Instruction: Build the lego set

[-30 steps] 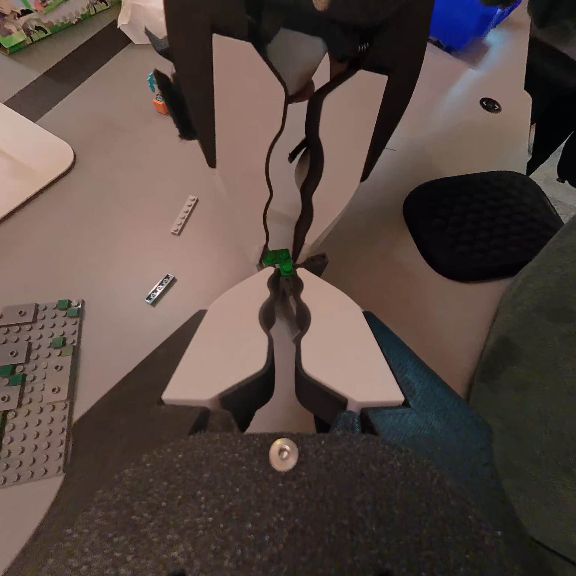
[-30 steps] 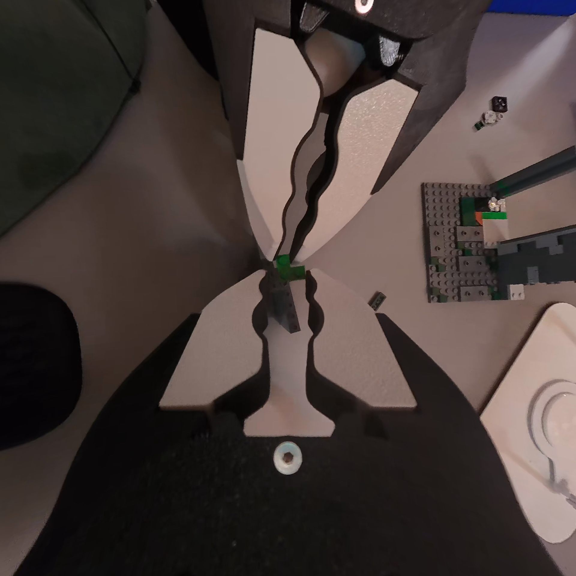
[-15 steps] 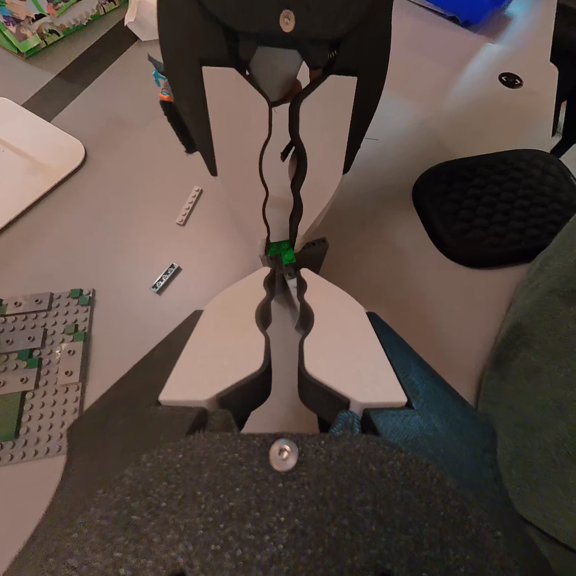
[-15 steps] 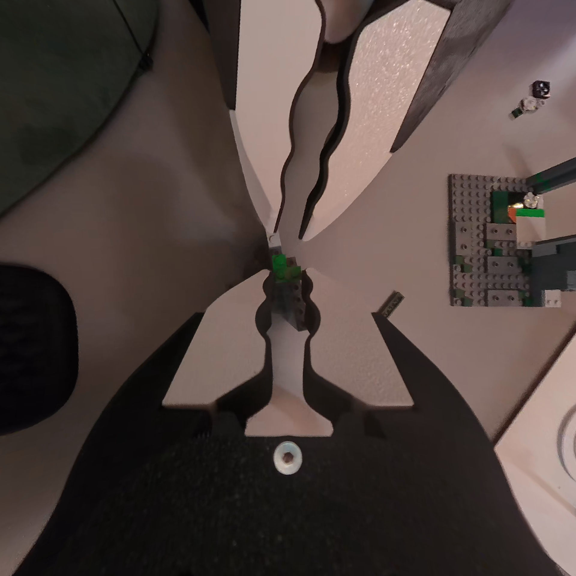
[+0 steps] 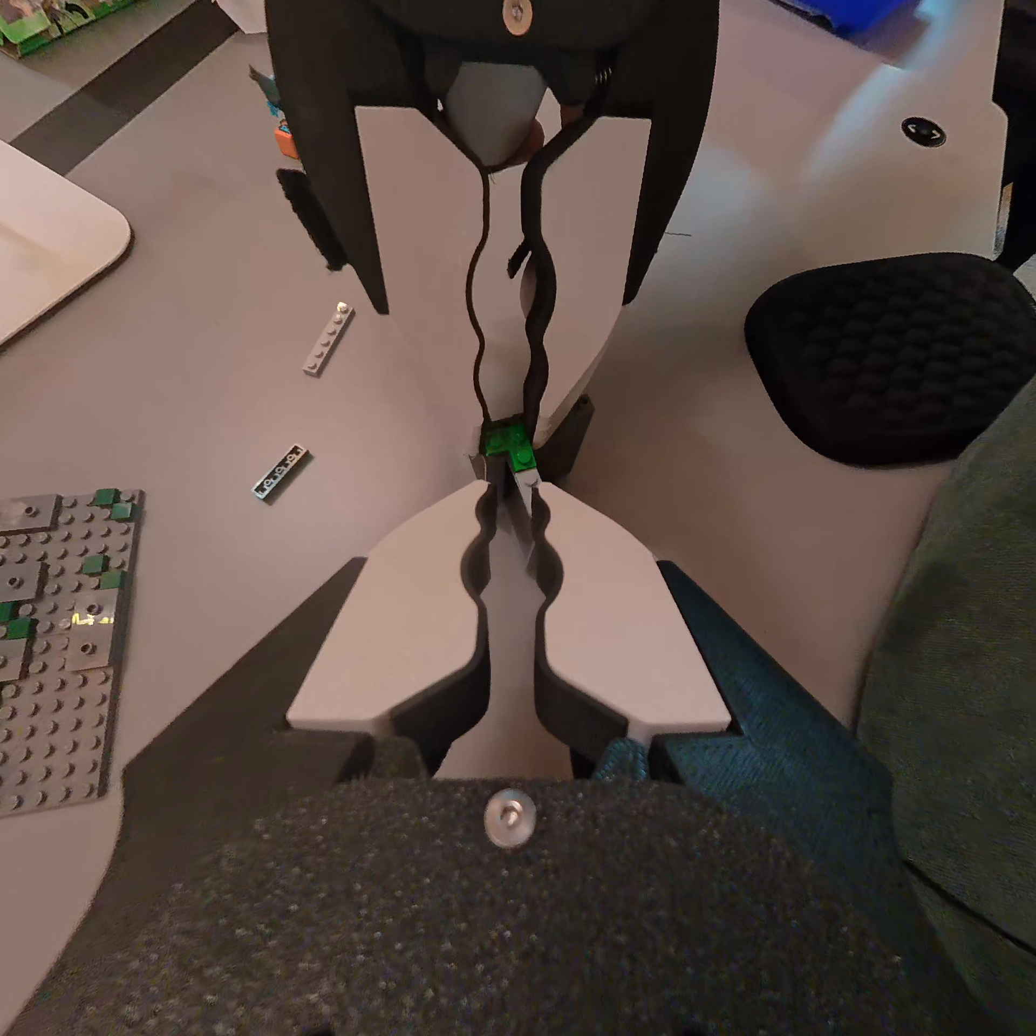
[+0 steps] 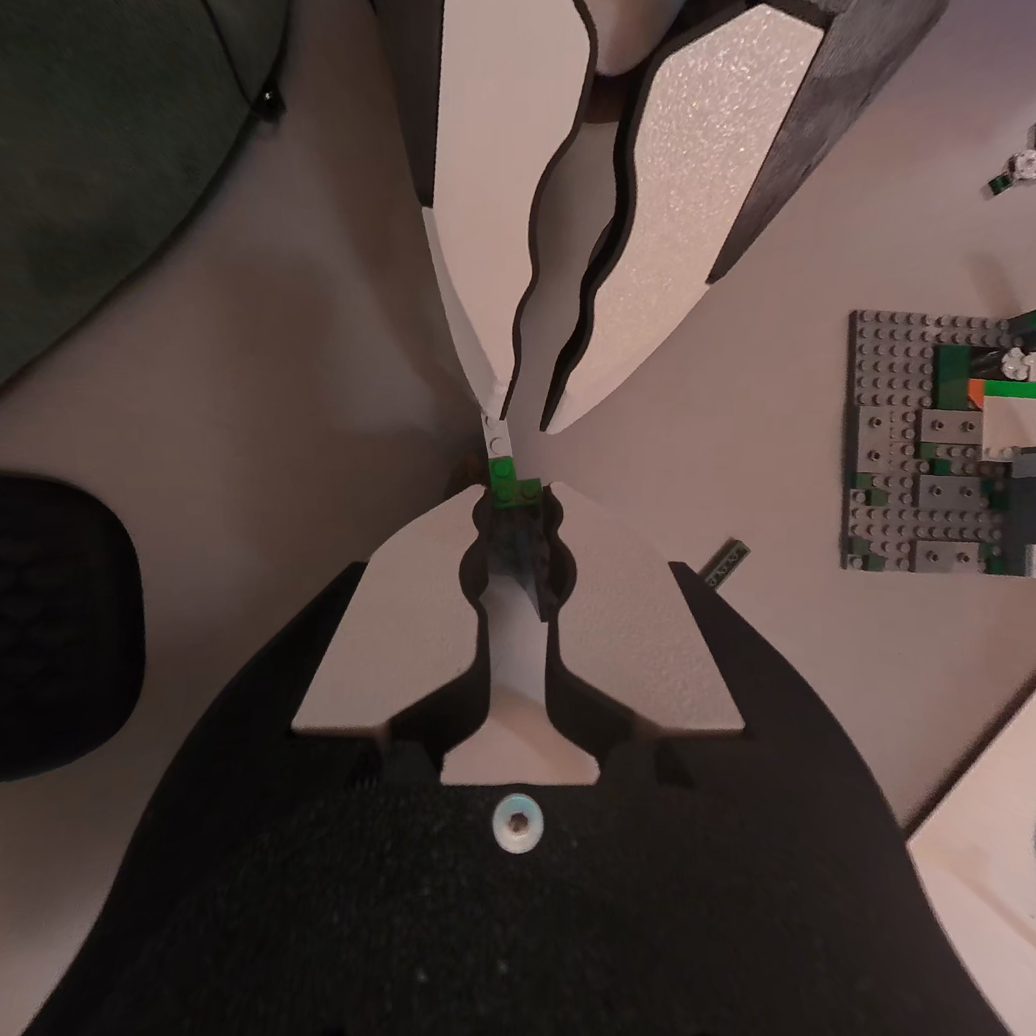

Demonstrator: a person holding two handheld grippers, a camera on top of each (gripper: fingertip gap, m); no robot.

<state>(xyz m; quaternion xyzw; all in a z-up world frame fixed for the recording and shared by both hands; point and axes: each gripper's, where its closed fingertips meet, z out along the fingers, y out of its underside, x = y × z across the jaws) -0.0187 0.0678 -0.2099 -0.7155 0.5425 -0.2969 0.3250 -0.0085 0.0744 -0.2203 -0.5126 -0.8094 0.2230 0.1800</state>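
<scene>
Right tongs [image 6: 518, 507] clench the dark block [image 6: 530, 560] under a green plate [image 6: 513, 488], whether left tongs [image 5: 513, 499] hold the white strip [image 6: 498, 440] is unclear; align studs, press squarely.

Dim, warm indoor light. Soft shadows spread on the worktop [image 5: 168, 347] under the jaws. Wide-angle bending curves the edges of both views. Motion blur smears the far right corner; a faint glare streak lies there.
</scene>
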